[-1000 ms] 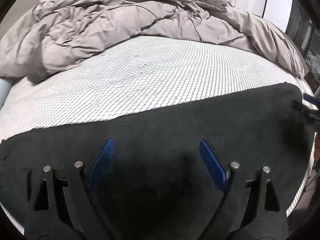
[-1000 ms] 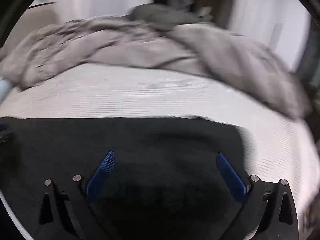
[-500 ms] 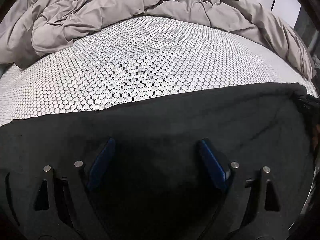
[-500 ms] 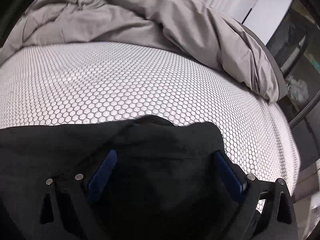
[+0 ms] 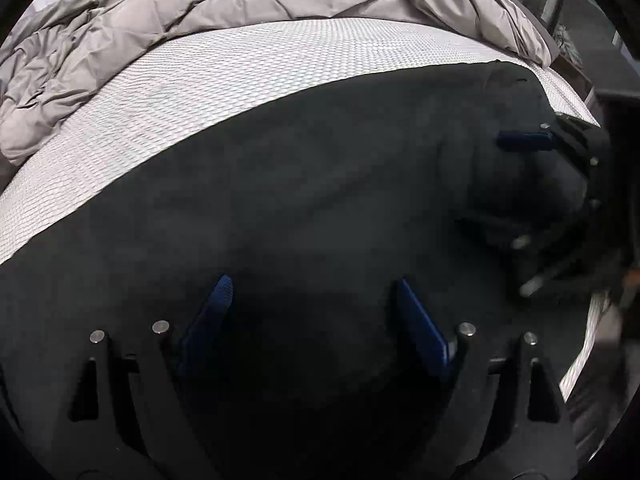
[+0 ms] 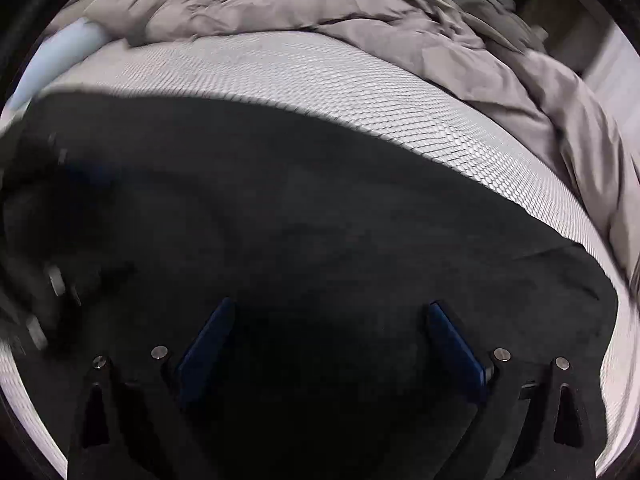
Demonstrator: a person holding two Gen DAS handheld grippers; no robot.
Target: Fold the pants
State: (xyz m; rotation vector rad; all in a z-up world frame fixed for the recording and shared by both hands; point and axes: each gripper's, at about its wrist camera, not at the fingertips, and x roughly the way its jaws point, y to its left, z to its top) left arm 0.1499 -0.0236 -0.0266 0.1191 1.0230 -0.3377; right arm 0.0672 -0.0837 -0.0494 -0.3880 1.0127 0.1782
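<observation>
Black pants (image 5: pixel 320 184) lie spread flat across the near part of the mattress and fill the lower half of both views (image 6: pixel 320 216). My left gripper (image 5: pixel 313 280) hovers close over the cloth, blue fingers wide apart and open, with nothing pinched. In the right wrist view my right gripper (image 6: pixel 331 302) is open too, low over the pants near their right end. From the left wrist view, one blue finger (image 5: pixel 524 140) of the right gripper shows by the pants' far right corner. Its other finger is blurred.
A honeycomb-patterned white mattress (image 5: pixel 240 80) runs beyond the pants. A crumpled grey duvet (image 5: pixel 200 20) is heaped along the far side and wraps round the right (image 6: pixel 580 120). A pale blue cushion (image 6: pixel 68 52) sits far left. Dark furniture (image 5: pixel 580 20) stands past the bed's right edge.
Both grippers have sunk toward the pants and rolled, so black cloth fills more of each view. The right gripper now shows much more in the left wrist view. Both stay open.
</observation>
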